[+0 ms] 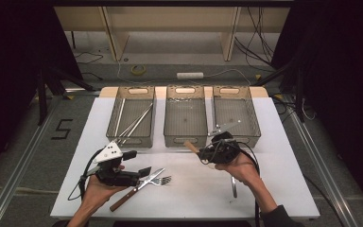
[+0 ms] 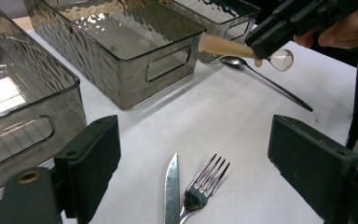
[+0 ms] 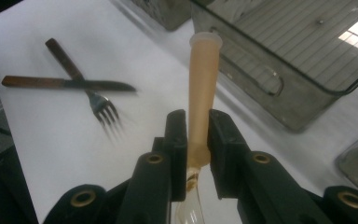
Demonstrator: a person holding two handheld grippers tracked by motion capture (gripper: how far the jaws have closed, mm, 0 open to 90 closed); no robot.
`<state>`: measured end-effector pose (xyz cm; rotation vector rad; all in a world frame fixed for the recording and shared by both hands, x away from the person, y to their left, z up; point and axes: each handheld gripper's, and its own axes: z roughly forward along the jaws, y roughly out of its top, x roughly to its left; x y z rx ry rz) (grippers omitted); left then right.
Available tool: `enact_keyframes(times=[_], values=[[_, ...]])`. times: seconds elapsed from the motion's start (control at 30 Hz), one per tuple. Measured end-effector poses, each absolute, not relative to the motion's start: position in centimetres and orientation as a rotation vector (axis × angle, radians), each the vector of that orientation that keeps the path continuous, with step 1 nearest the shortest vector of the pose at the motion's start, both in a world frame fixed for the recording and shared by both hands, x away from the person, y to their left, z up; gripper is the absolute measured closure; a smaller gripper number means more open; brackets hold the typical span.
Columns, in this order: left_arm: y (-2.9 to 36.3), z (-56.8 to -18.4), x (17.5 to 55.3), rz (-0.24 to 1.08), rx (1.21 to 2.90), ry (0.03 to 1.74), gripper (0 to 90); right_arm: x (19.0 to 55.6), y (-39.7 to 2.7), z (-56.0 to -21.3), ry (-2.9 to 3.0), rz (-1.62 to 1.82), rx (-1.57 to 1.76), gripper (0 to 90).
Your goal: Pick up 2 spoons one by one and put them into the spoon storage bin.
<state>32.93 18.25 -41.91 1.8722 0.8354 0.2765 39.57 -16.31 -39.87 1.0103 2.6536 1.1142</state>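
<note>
High view. White bench (image 1: pixel 274 189) carrying three smoked-grey clear plastic bins in a row at its far edge: the left bin (image 1: pixel 131 138) holds long metal pieces, too small to name; the middle bin (image 1: pixel 185 137) looks empty; the right bin (image 1: pixel 238 137) has something pale at its near end that cannot be made out. The right claw (image 1: pixel 207 152) hangs just in front of the gap between middle and right bins, clamped on a spoon with a tan plastic handle and clear bowl (image 1: pixel 191 146), handle pointing left. The left claw (image 1: pixel 142 174) rests near the bench's front left, beside a crossed steel fork (image 1: pixel 163 180) and wooden-handled knife (image 1: pixel 123 201).

Left gripper view. Left claw stands wide, nothing between its jaws; fork (image 2: pixel 200 193) and knife blade (image 2: pixel 171 186) lie on the bench ahead. A slim metal spoon (image 2: pixel 261 79) lies beyond, near the bins.

Right gripper view. Right claw (image 3: pixel 198 135) holds the tan spoon (image 3: pixel 203 88) narrowly at the neck, handle rising toward a bin wall (image 3: pixel 279 93).

Step in hand, by judgement: carrying the picked spoon to a bin. Next move calls for clearing the rim, levelling the spoon above the chosen bin, then parting the jaws.
</note>
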Motion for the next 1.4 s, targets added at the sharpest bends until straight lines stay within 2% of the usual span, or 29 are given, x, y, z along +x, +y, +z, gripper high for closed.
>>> enact_keyframes(times=[0.6,1.4], values=[[18.5,-41.8,32.3,0.290,1.851,0.840,16.4,43.4,-14.9,-36.8,2.574,1.163,1.034,79.3],[18.5,-41.7,31.8,0.285,1.849,0.835,16.2,47.5,-13.4,-35.7,2.522,1.148,1.100,80.1]])
